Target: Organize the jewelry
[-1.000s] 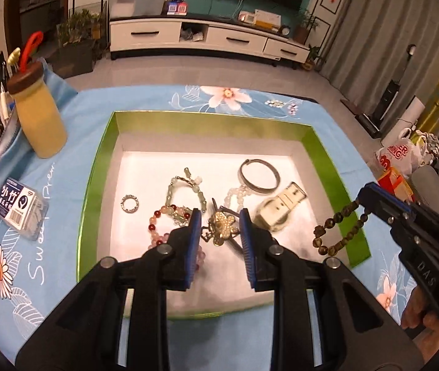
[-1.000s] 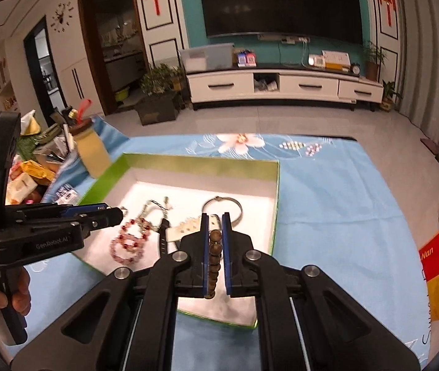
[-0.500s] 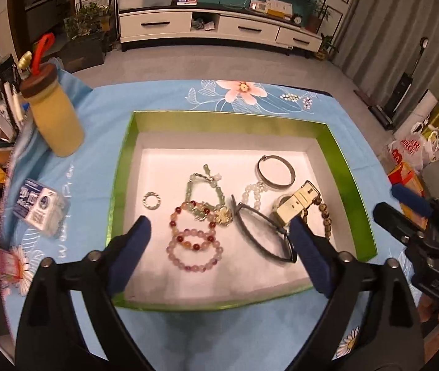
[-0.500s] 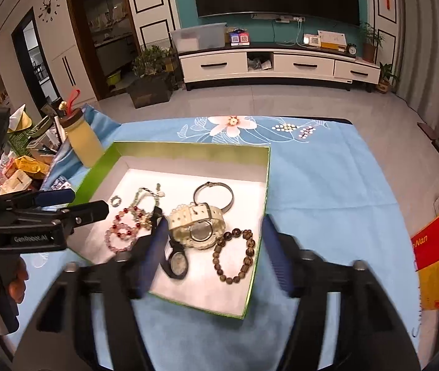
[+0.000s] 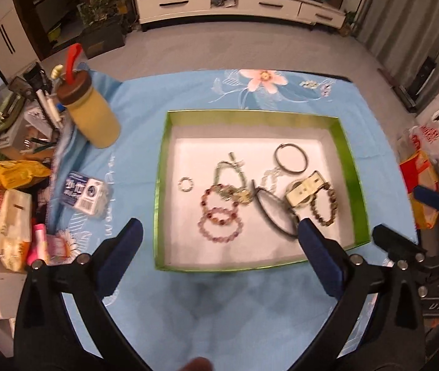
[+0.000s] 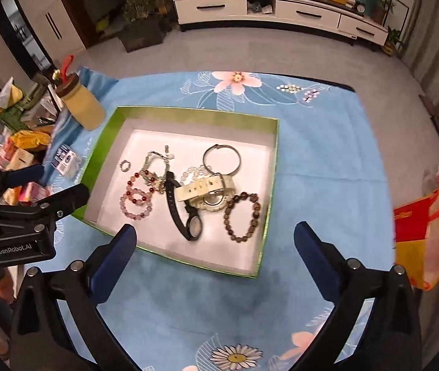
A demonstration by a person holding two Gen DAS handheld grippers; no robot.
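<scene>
Both grippers are spread wide and carry nothing: left gripper (image 5: pixel 219 247) hangs above the near edge of the green box (image 5: pixel 161 185), its blue pads (image 5: pixel 120 256) straddling the box's near wall; right gripper (image 6: pixel 214 249) does the same in its own view, pads (image 6: pixel 318 259) well apart over the blue floral tablecloth (image 6: pixel 327 154). In the left wrist view the right gripper shows at 3 o'clock, off the box's right side; in the right wrist view the left one sits at 9 o'clock, off the box's left wall. All jewelry lies on the white floor of the box. Right wrist view, from box centre: brown bead bracelet (image 6: pixel 241 216) at 4 o'clock, near the right wall; white watch (image 6: pixel 207 190) at centre, touching the brown beads; black watch (image 6: pixel 185 210) at 6 o'clock, its strap running under the white one; thin metal bangle (image 6: pixel 221 159) at 1 o'clock; white bead strand (image 6: pixel 193 171) just beside the bangle; pink bead bracelet (image 6: pixel 136 205) at 8 o'clock, overlapping the red-and-white bead bracelet (image 6: pixel 140 181); small ring (image 6: pixel 124 165) at 10 o'clock, apart from the rest. A pale green bracelet (image 5: pixel 230 173) sits at 12 o'clock in the left view, tangled with a gold charm (image 5: pixel 242 196). Outside the box at 10 o'clock: yellow jar (image 6: pixel 82 105) with brown lid, then a small printed packet (image 6: pixel 66 159) beside the left wall, clutter beyond it.
</scene>
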